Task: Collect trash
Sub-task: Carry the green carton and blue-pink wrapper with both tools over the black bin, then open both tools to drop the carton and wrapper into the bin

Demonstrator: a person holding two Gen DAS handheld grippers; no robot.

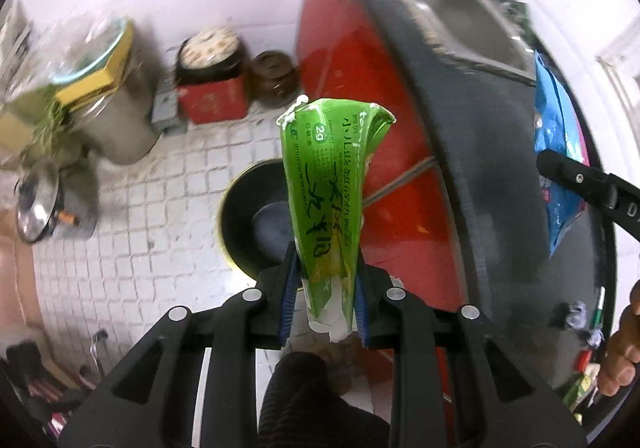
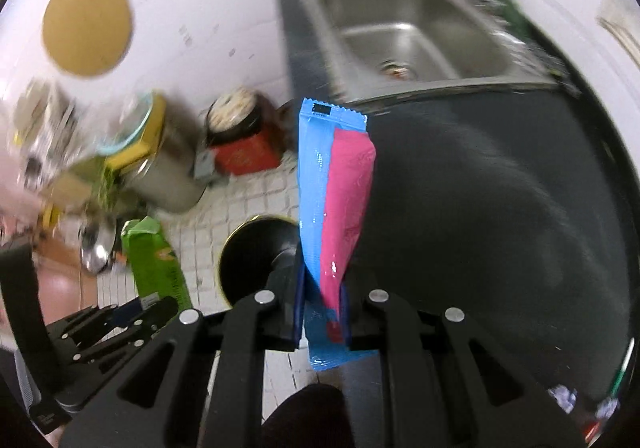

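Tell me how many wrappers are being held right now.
2: a green wrapper in the left claw, a blue and pink wrapper in the right claw.

"2g" in a circle on the green packet (image 1: 328, 183)

The crumpled plastic packet (image 1: 326, 203) is bright green with dark green printed characters, a white ring mark and white torn edges. The flat foil wrapper (image 2: 328, 215) is sky blue with a hot-pink panel and a small black rectangle near its top edge. Both sets of jaws are black with blue pads and silver rivets. The counter (image 2: 480, 207) is dark grey, speckled, and its front panel (image 1: 340, 87) is glossy red. The steel sink (image 2: 404, 31) set in the counter is dull silver. The floor (image 1: 160, 187) is small white square tiles with grey grout. The round bin (image 1: 256, 224) on the floor is black with a yellow rim.
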